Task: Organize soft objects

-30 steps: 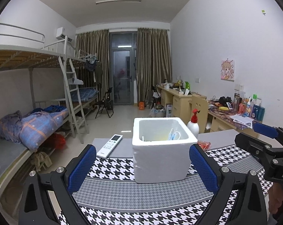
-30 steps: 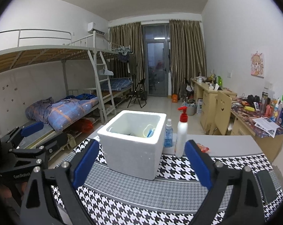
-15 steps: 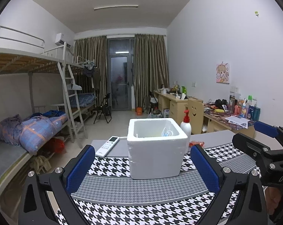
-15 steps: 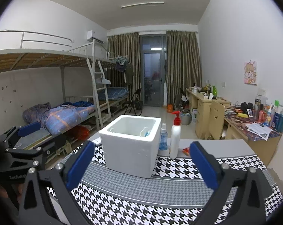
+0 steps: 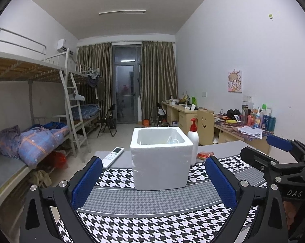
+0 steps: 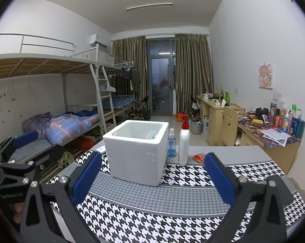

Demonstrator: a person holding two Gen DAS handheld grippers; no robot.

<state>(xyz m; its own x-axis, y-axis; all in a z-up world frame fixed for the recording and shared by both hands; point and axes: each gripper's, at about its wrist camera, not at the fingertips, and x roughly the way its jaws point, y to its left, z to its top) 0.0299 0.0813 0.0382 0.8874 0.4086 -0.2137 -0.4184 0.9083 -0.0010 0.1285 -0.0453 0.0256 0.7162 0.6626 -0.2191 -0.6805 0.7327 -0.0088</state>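
A white foam box (image 5: pixel 160 162) (image 6: pixel 136 151) stands open-topped on the houndstooth mat (image 5: pixel 152 202). A pale blue and white soft item (image 5: pixel 172 140) (image 6: pixel 152 135) peeks over its inner right wall; the remainder of the inside is hidden. My left gripper (image 5: pixel 152 163) is open a short way in front of the box, nothing between its blue pads. My right gripper (image 6: pixel 152 159) is wide open, also back from the box and empty. Each gripper shows at the edge of the other's view: the right one (image 5: pixel 277 147), the left one (image 6: pixel 25 141).
Behind the box stand a white pump bottle with a red top (image 6: pixel 184 141) and a small blue spray bottle (image 6: pixel 171 143), with an orange packet (image 6: pixel 199 157) beside them. A white remote (image 5: pixel 113 156) lies left of the box. Bunk beds line the left wall, cluttered desks the right.
Both grippers have drawn back from the foam box and sunk a little, so the box looks smaller and farther. The right jaws have spread slightly wider.
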